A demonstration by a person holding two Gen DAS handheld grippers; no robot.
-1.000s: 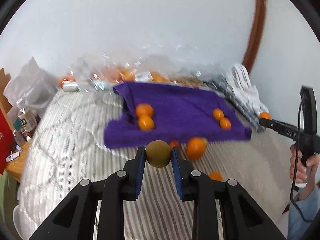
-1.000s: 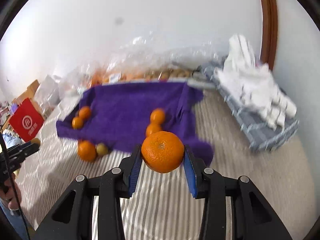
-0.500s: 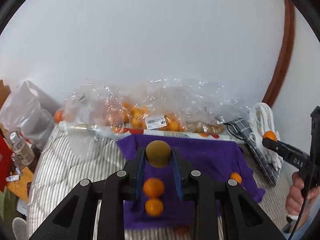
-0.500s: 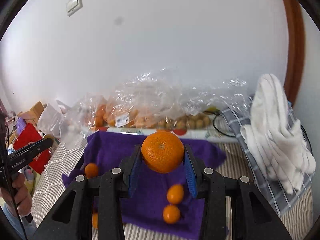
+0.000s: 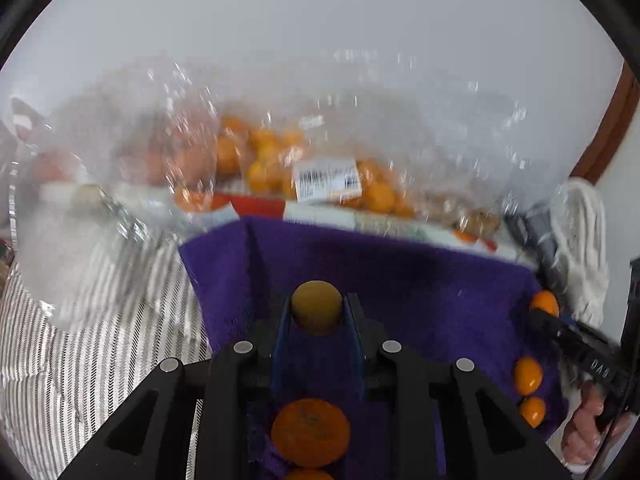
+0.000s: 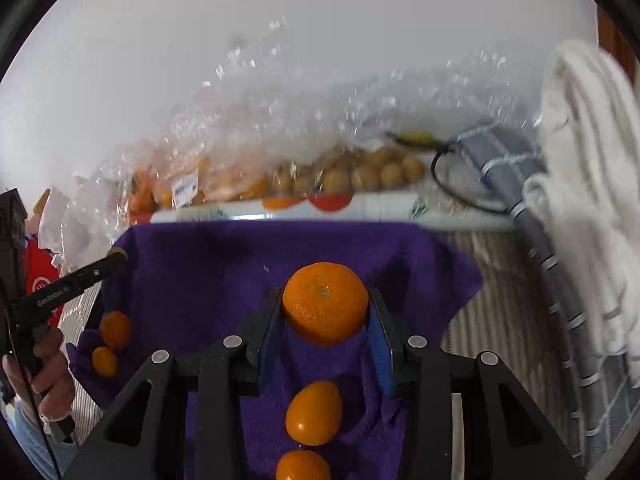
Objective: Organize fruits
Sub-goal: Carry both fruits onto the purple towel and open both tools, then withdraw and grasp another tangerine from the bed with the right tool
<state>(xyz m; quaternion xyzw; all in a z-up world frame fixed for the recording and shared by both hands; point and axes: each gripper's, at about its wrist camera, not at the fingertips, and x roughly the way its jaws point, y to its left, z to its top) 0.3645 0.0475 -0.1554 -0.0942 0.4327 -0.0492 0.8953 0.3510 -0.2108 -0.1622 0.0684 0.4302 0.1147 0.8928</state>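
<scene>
Bed (image 5: 80,360), striped cover, carries everything; purple towel (image 5: 400,280) spread over its middle, far edge against a low printed box.
Clear plastic bags (image 5: 280,140) heaped along the wall behind the towel; one holds oranges and bears a barcode label (image 5: 326,180); in the right wrist view a neighbouring bag shows brownish round fruits (image 6: 360,172); outlines blurred.
White towel (image 6: 580,180) bunched on a grey checked cloth (image 6: 504,152) at the right side of the bed; a black cable (image 6: 444,184) runs beside it.

Left tongs (image 5: 316,316): clenched on a small brown-green fruit (image 5: 316,306), held above the purple towel; below the tongs an orange (image 5: 310,432) lies on the towel, another just under it at the frame edge, mostly cut off.
Right tongs (image 6: 325,312): grasping a large orange (image 6: 325,302), stem scar facing the camera, above the towel near its middle; two small oranges (image 6: 314,412) lie on the towel beneath, one behind the other.

Left wrist view: the right tongs enter from the right edge with the large orange at the tip, a hand (image 5: 588,420) on the grip; two small oranges on the towel just beside.
Right wrist view: the left tongs enter from the left over the towel's corner; two more small oranges (image 6: 115,328) lie on the towel's left edge, touching or nearly so; cannot tell which.
</scene>
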